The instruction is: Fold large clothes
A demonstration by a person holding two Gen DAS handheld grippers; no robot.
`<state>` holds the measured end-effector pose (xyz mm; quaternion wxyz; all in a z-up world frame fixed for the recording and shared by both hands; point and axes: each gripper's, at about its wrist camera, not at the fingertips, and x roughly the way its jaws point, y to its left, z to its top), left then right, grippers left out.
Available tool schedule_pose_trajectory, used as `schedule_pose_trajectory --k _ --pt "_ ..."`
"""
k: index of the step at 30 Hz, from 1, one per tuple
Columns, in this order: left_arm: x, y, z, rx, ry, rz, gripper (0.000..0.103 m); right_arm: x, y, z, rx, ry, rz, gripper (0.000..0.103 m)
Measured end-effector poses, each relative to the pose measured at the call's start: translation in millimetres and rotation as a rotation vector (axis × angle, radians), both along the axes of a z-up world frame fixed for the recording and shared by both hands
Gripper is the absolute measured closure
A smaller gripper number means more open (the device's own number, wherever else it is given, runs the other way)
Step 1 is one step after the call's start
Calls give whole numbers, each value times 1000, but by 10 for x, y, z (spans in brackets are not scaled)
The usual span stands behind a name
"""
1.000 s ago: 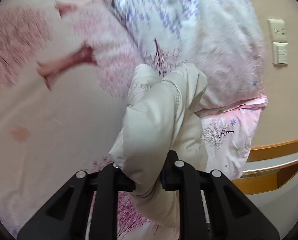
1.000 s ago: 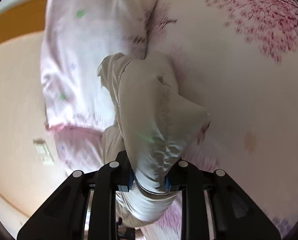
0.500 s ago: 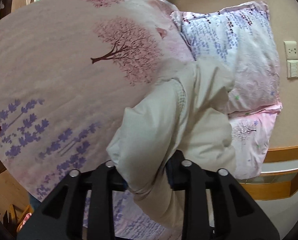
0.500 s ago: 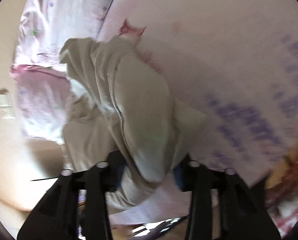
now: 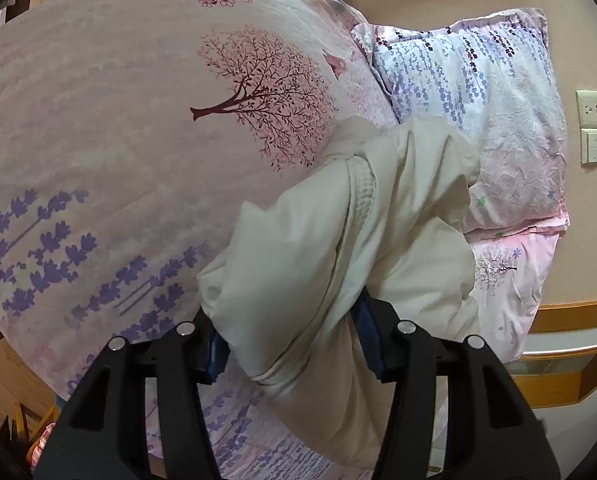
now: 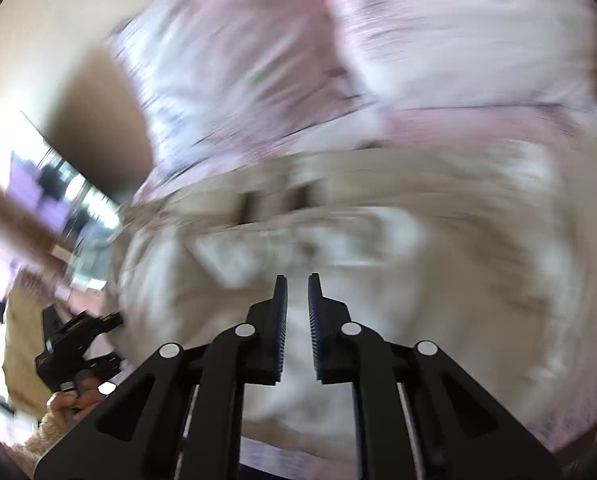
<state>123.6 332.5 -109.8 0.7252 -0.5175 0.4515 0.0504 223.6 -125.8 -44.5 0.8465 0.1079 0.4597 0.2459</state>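
A puffy cream garment [image 5: 298, 248] lies bunched on the bed, near the pillow. My left gripper [image 5: 294, 344] has a thick fold of it between its blue pads. Its jaws are opening, and the cloth still fills the gap and touches both pads. The right wrist view is badly blurred. There my right gripper [image 6: 297, 280] is shut with nothing between its fingers, above the spread cream garment [image 6: 378, 240]. How far it is from the cloth I cannot tell.
A duvet [image 5: 118, 140] printed with pink trees and lavender covers the bed. A floral pillow [image 5: 478, 100] leans on the beige wall by a socket [image 5: 589, 109]. A wooden headboard ledge [image 5: 570, 316] runs at the right. A hand [image 6: 72, 400] holds a black tool.
My right gripper let go of the cream garment, swung away while rolling, and shut empty. My left gripper's jaws widened around the fold; it travelled across the bed early on, then kept still.
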Motion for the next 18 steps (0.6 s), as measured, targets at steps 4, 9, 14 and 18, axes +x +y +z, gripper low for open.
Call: schedule_pose_trajectory --k 4,9,14,18 --pt "37 19 -20 -1 -16 -34 48 67 473 -133 -96 17 61 93" --pt "82 55 -43 -20 -29 -67 56 229 639 -593 -169 195 -15 94" --pt "88 -74 245 66 -103 -93 76 332 702 -649 -226 236 21 94" --pt "61 -283 598 158 -206 -114 80 422 778 -720 -259 248 73 94"
